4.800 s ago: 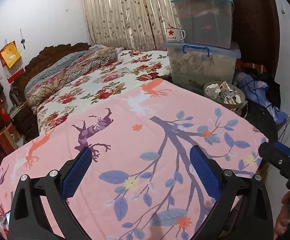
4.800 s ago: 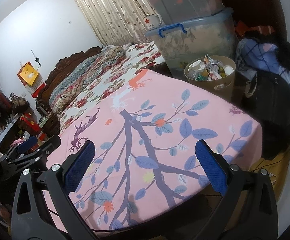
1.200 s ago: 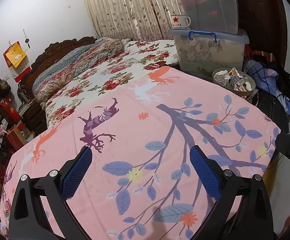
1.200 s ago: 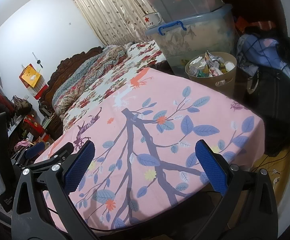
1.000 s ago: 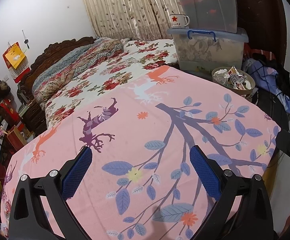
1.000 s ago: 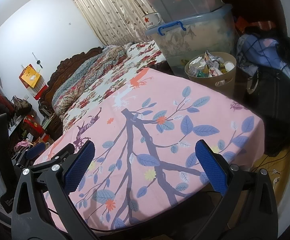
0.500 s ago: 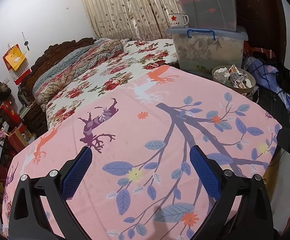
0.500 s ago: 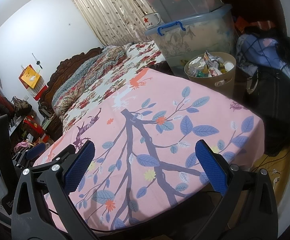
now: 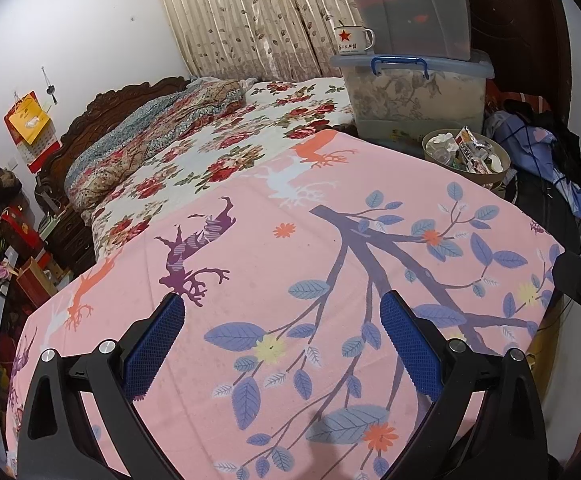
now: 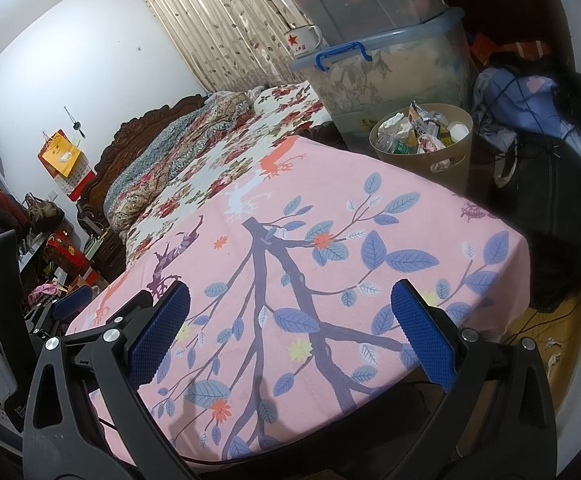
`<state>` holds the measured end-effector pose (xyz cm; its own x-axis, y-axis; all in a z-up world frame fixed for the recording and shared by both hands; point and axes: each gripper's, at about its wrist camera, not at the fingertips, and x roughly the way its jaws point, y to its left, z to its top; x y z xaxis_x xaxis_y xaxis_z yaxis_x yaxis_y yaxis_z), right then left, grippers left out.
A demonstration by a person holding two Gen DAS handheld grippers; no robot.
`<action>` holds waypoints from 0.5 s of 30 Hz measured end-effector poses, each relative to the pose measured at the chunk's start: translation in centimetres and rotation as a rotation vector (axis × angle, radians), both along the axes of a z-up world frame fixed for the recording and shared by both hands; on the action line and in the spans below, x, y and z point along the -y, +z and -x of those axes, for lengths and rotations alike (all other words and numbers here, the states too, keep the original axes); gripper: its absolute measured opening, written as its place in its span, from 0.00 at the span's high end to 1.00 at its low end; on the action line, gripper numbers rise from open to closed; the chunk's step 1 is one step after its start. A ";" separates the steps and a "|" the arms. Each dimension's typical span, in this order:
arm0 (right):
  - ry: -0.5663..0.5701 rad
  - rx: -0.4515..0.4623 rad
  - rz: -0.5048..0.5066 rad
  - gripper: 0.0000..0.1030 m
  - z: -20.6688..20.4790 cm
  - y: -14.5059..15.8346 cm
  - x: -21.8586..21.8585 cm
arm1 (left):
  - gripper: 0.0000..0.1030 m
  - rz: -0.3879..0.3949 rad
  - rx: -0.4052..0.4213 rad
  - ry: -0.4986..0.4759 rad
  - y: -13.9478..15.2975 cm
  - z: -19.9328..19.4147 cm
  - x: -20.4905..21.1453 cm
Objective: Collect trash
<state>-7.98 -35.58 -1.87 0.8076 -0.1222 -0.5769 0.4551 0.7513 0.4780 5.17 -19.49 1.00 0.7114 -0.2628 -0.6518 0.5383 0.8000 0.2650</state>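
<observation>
A tan waste bin [image 10: 446,156] full of crumpled paper and wrappers stands on the floor past the far right corner of the pink leaf-print sheet [image 10: 314,264]; it also shows in the left wrist view [image 9: 490,174]. My left gripper [image 9: 282,344] is open and empty above the near part of the pink sheet [image 9: 290,264]. My right gripper [image 10: 290,332] is open and empty over the sheet's near right side. No loose trash shows on the sheet.
Two stacked clear storage boxes [image 9: 414,92] with an enamel mug [image 9: 350,40] stand behind the bin. A dark bag and blue clothes [image 10: 550,184] lie right of it. A floral bed [image 9: 218,148] runs to the far left. Small scraps [image 10: 554,354] lie on the floor at right.
Both grippers stay open and empty; the views shift only slightly, with the left one drifting a little back from the bin.
</observation>
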 end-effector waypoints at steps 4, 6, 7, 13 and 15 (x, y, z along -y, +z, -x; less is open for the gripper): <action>0.000 -0.001 0.000 0.03 0.0 0.0 -0.1 | 0.08 0.000 -0.001 0.000 0.0 0.0 0.0; 0.000 0.000 -0.001 0.03 0.0 0.0 -0.1 | 0.08 -0.001 0.000 0.000 0.0 0.0 0.0; 0.000 0.000 0.000 0.03 0.0 0.0 0.0 | 0.08 -0.001 0.000 0.000 0.0 0.0 0.0; -0.001 0.001 0.000 0.03 0.0 0.0 0.0 | 0.08 -0.003 0.001 0.000 0.0 0.0 0.0; -0.001 0.001 0.000 0.03 0.0 0.0 0.0 | 0.08 -0.003 -0.001 -0.001 0.0 0.0 0.1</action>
